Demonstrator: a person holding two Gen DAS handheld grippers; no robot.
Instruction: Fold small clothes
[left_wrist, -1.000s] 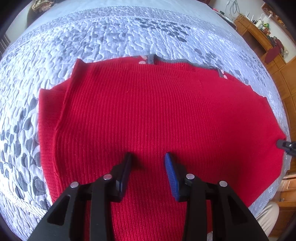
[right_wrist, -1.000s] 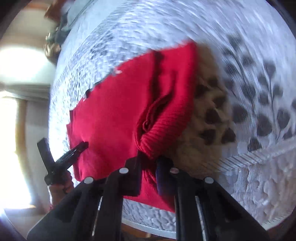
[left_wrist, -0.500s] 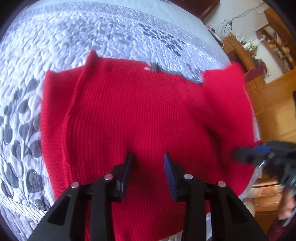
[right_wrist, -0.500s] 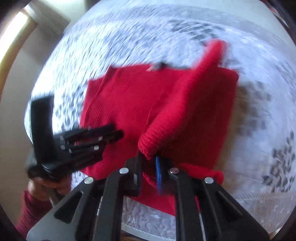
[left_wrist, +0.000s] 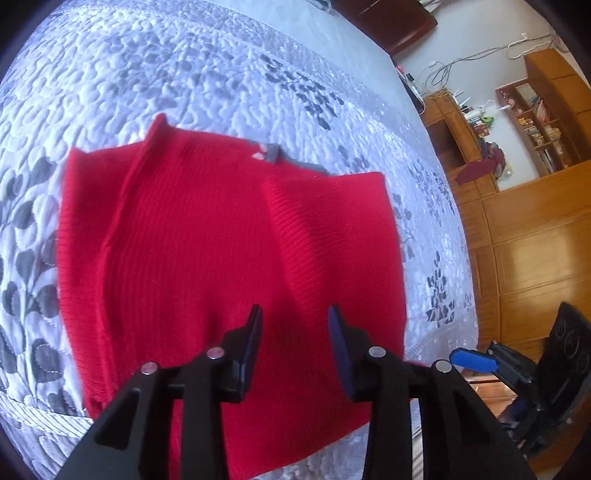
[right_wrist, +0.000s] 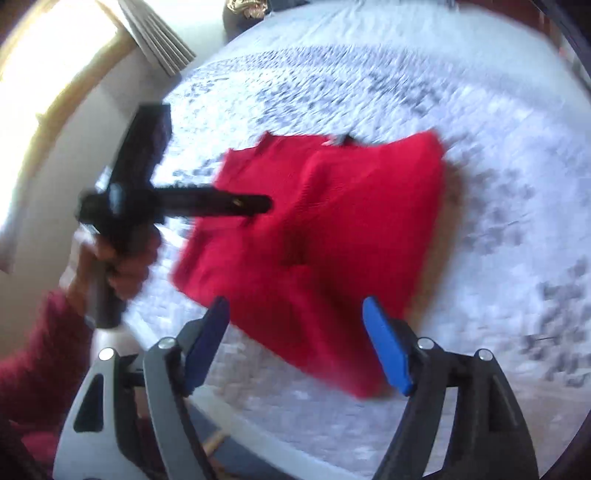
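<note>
Since a second ago the right gripper (right_wrist: 295, 347) has let go of the red sweater's (left_wrist: 229, 266) sleeve, which it was pinching and carrying across; that sleeve now lies folded over the garment's right side, and the gripper has drawn back off the cloth toward the near edge of the bed (left_wrist: 184, 74). Its jaws are opening, standing wide with nothing between them, blue pads bare. The left gripper (left_wrist: 293, 345) hangs over the lower middle of the sweater with its jaws parted and opening, no cloth caught between them as far as the view shows. The sweater lies flat on the grey-and-white quilted bedspread, neckline with its grey trim (left_wrist: 273, 152) at the far side, the left sleeve spread out to the side. In the right wrist view a hand (right_wrist: 122, 266) in a dark red sleeve (right_wrist: 40, 347) grips the left tool's handle, which reaches over the sweater's left part. Beyond the bed stand wooden cabinets (left_wrist: 535, 240) and shelves (left_wrist: 532, 125) full of small things, with cables trailing on the wall; a bright window (right_wrist: 48, 62) is on the other side.
</note>
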